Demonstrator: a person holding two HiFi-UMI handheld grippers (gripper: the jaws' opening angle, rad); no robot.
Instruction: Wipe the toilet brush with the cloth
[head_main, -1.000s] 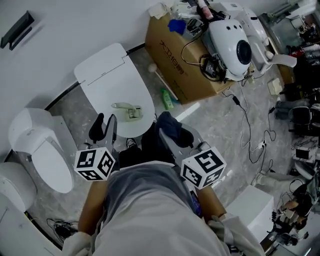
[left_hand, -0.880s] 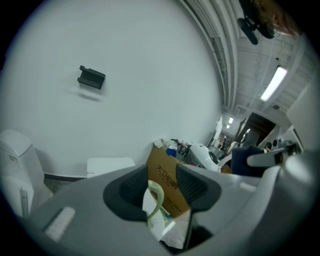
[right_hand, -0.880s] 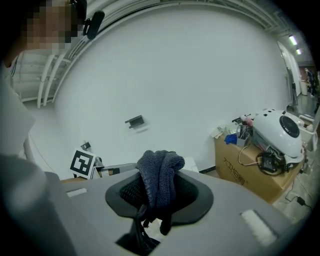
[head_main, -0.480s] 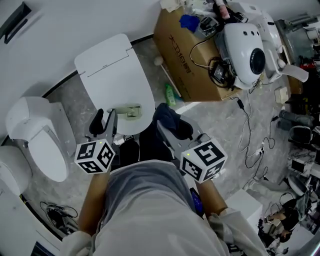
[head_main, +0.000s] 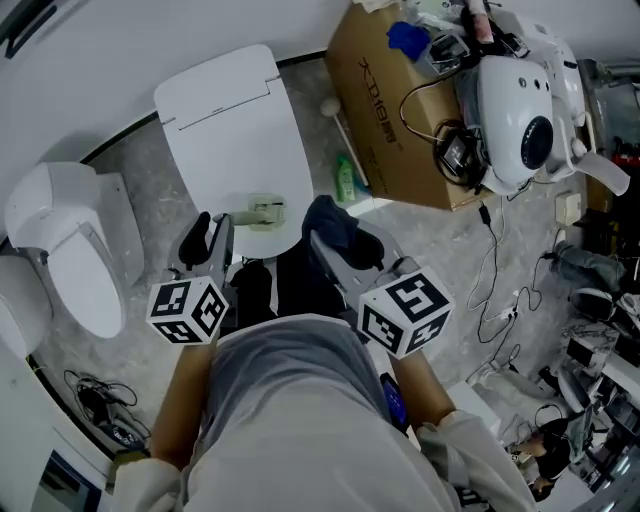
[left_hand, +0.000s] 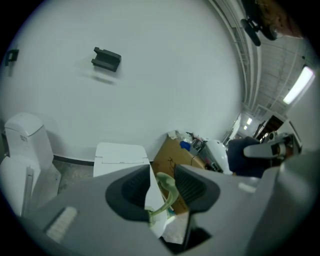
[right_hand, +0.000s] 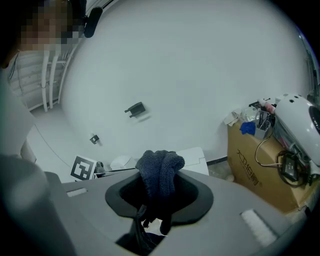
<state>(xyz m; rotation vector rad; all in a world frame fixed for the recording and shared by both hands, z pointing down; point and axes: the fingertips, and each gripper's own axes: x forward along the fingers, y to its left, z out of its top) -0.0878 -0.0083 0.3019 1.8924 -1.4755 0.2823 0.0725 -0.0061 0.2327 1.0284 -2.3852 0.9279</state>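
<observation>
Now left hand-held gripper (left_hand: 163, 190) pinches pale-green toilet brush (left_hand: 170, 186); right hand-held gripper (right_hand: 159, 196) clamps bunched dark-blue knit cloth (right_hand: 160, 169).

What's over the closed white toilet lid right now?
A pale green toilet brush handle, clamped in the left tool, crosses the closed white toilet lid's front edge. The tool covers its gripped end; contact with the lid cannot be told.

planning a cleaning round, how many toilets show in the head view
2 clearly: the closed toilet at centre, and the left toilet beside it. A white curved shape cut off at the left edge may be a third.
</observation>
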